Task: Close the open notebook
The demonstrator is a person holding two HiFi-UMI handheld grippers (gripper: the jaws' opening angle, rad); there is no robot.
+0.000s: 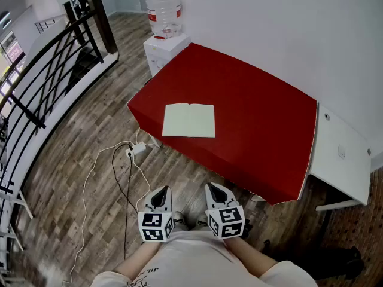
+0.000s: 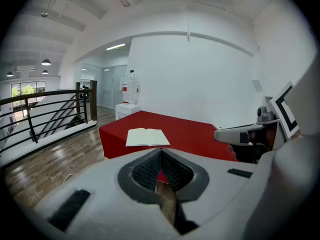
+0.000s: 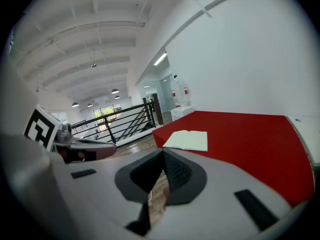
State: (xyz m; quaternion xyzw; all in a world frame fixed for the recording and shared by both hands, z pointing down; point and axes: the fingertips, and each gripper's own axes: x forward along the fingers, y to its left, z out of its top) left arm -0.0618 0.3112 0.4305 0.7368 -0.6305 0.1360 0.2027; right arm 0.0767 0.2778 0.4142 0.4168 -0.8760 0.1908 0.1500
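Note:
An open notebook [image 1: 189,120] with pale blank pages lies flat near the left front corner of the red table [image 1: 257,118]. Both grippers hang close to my body over the wooden floor, well short of the table. The left gripper [image 1: 161,191] has its jaws together with nothing between them. Beside it, the right gripper [image 1: 216,187] is shut and empty too. In the left gripper view the notebook [image 2: 146,137] lies ahead beyond the closed tips [image 2: 160,151]. The right gripper view shows the notebook [image 3: 187,140] ahead, slightly right of its tips [image 3: 163,155].
A white water dispenser [image 1: 166,48] with a bottle stands behind the table's left corner. A white desk [image 1: 342,160] adjoins the table on the right. A black railing [image 1: 42,76] runs along the left. White and black cables with a plug block [image 1: 136,149] lie on the floor by the table.

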